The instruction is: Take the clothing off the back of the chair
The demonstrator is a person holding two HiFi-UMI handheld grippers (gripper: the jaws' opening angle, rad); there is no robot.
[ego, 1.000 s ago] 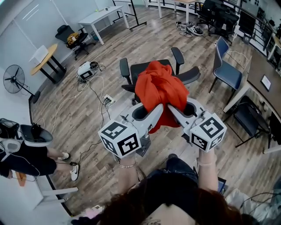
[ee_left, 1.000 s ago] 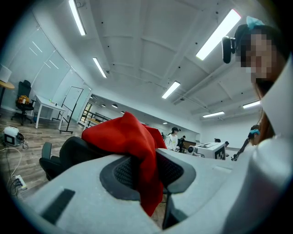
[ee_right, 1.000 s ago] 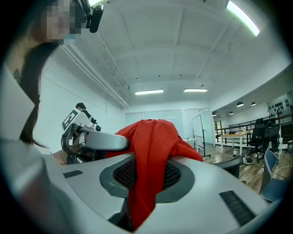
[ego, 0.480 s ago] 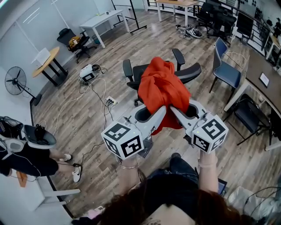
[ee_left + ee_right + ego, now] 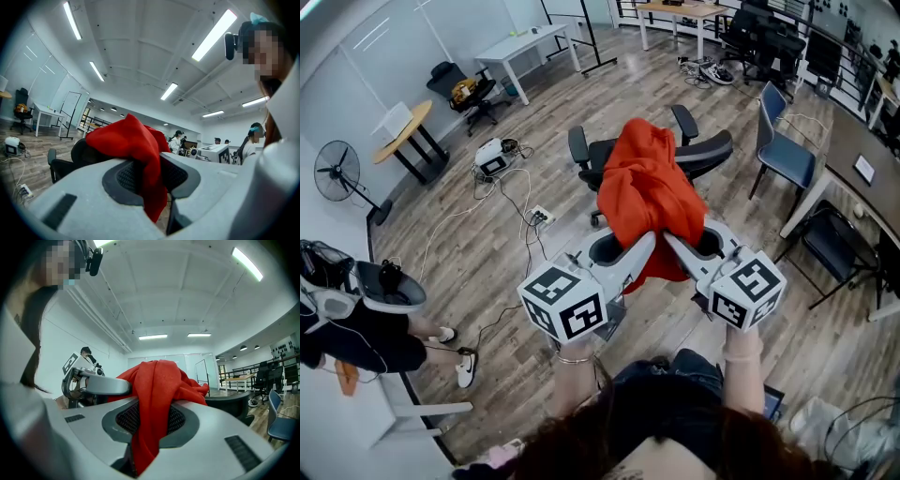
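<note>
— How many chairs?
— Two: one black office chair [image 5: 710, 154] straight ahead and one blue chair [image 5: 785, 152] to its right.
— And the clothing?
— One red garment [image 5: 649, 192], bunched and held up in front of the black chair. I cannot tell whether its far end touches the backrest.
— The grippers?
— Two, side by side. The left gripper [image 5: 153, 180] and the right gripper [image 5: 147, 423] each pinch a fold of it, jaws narrow.

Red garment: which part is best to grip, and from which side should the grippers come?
I would grip its near edge, coming level from the person's side. The garment drapes from the chair toward the person, so that edge hangs free; the left gripper and right gripper are shut on it there, side by side.
</note>
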